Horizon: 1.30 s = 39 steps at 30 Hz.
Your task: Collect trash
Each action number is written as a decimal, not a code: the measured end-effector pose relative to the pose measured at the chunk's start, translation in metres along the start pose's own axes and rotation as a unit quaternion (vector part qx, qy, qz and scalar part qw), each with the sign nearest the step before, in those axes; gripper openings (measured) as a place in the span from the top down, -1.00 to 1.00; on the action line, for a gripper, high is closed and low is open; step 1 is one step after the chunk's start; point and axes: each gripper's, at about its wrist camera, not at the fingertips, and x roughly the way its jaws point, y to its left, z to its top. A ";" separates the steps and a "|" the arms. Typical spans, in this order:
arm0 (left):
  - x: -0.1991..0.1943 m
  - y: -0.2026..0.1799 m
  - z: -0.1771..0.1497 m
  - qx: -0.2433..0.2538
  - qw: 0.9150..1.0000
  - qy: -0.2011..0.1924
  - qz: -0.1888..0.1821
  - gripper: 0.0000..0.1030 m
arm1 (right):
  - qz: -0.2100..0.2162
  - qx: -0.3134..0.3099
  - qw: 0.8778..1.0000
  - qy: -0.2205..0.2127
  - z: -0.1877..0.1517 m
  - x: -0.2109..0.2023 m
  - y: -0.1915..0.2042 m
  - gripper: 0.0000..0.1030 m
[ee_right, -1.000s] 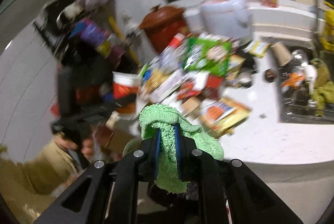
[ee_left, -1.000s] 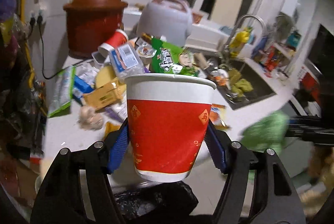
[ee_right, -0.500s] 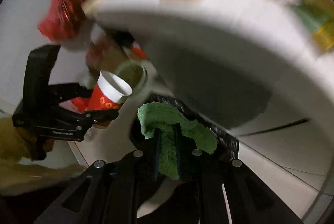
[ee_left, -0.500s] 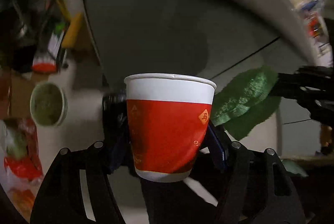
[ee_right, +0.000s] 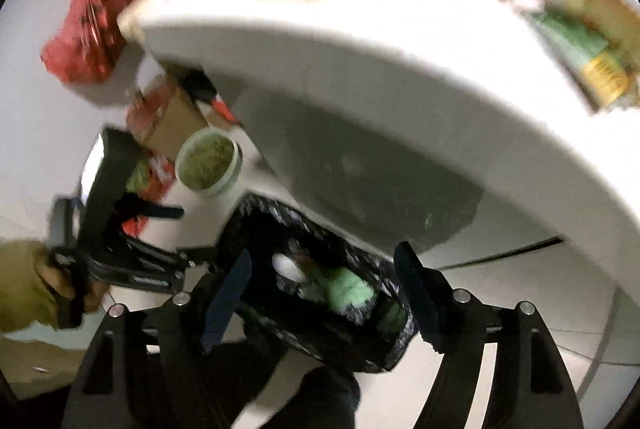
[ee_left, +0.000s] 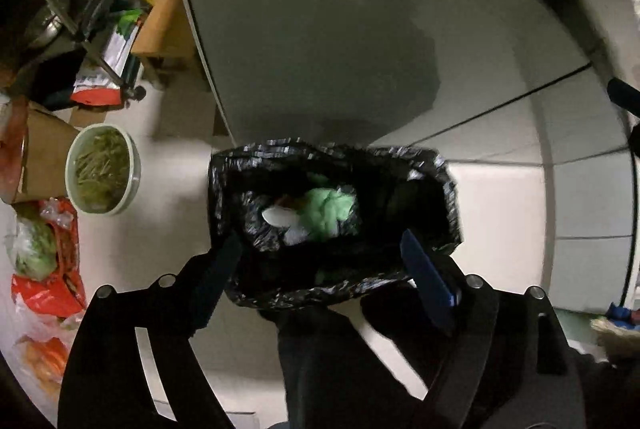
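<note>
Trash here is light, soft stuff, and the pieces now lying in the bin point(ee_left: 332, 221) show it: a green cloth point(ee_left: 330, 213), limp and bunched, rests beside a paper cup point(ee_left: 280, 215) tipped on its side, white rim up, both down inside the black liner. Judged by look, the cloth would crumple under any pinch and can be taken anywhere on a fold; the cup is thin-walled and would crush if squeezed hard, so a hold across its middle or rim with gentle pressure suits it. Nearest the lens in each wrist view are the fingers. The left gripper point(ee_left: 326, 269) points steeply down over the bin mouth, jaws wide and opening, nothing between them but the liner's edge below. The right gripper point(ee_right: 322, 293) likewise hangs over the bin, jaws spreading apart, empty, with the cloth lying loose beneath. In the right view a sleeved hand point(ee_right: 60, 281) grips the left tool's handle. Beyond the bin, on the floor, a round bowl point(ee_left: 103, 169) of greenish scraps stands beside a cardboard box point(ee_left: 38, 157). Farther up, blurred packets crowd the white counter point(ee_right: 400, 77); those flat wrappers look slippery and likely need an edge pinch.
</note>
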 end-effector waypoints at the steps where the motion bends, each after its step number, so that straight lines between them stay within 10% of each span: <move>1: -0.010 0.000 0.001 -0.003 1.000 -0.013 -0.004 -0.58 | 0.002 0.002 1.000 -0.014 0.003 -0.007 0.001 -0.50; 8: -0.071 -0.001 0.008 -0.026 0.995 -0.092 0.001 -0.70 | -0.035 0.003 0.988 -0.152 0.051 -0.052 0.012 -0.74; 21: -0.107 0.012 0.000 -0.056 0.990 -0.129 0.007 -0.71 | -0.063 0.060 0.984 -0.155 0.081 0.007 0.014 -0.79; 27: -0.116 0.013 0.005 -0.059 0.988 -0.140 0.005 -0.71 | -0.089 0.026 0.983 -0.157 0.086 0.010 0.022 -0.02; 39: -0.160 -0.045 0.082 0.062 0.966 -0.249 0.045 -0.71 | -0.047 0.059 0.980 -0.182 0.065 -0.055 0.003 0.10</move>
